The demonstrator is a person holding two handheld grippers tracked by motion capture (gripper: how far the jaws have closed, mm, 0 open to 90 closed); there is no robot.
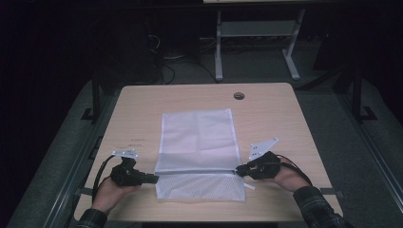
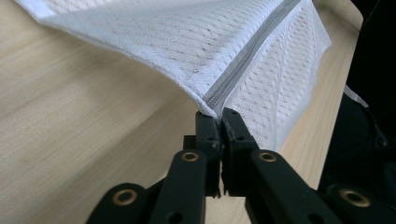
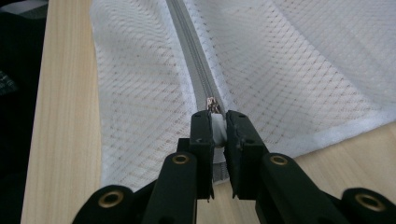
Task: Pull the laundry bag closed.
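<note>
A white mesh bag (image 1: 197, 137) lies flat in the middle of the wooden table (image 1: 138, 109), with a grey zipper (image 1: 195, 172) running across it near its front end. My left gripper (image 1: 156, 179) is shut on the bag's left edge at the zipper's end; in the left gripper view the gripper (image 2: 220, 119) pinches that corner of the bag (image 2: 154, 42), lifting it off the wood. My right gripper (image 1: 237, 171) is shut at the zipper's right end. In the right gripper view the gripper (image 3: 217, 116) clamps the zipper pull (image 3: 214, 106), with the zipper (image 3: 191, 51) stretching away.
A round cable hole (image 1: 239, 96) sits near the table's far edge. Beyond the table stand the white legs of another desk (image 1: 218, 47) and cables on a dark floor. The table's front edge is close under both hands.
</note>
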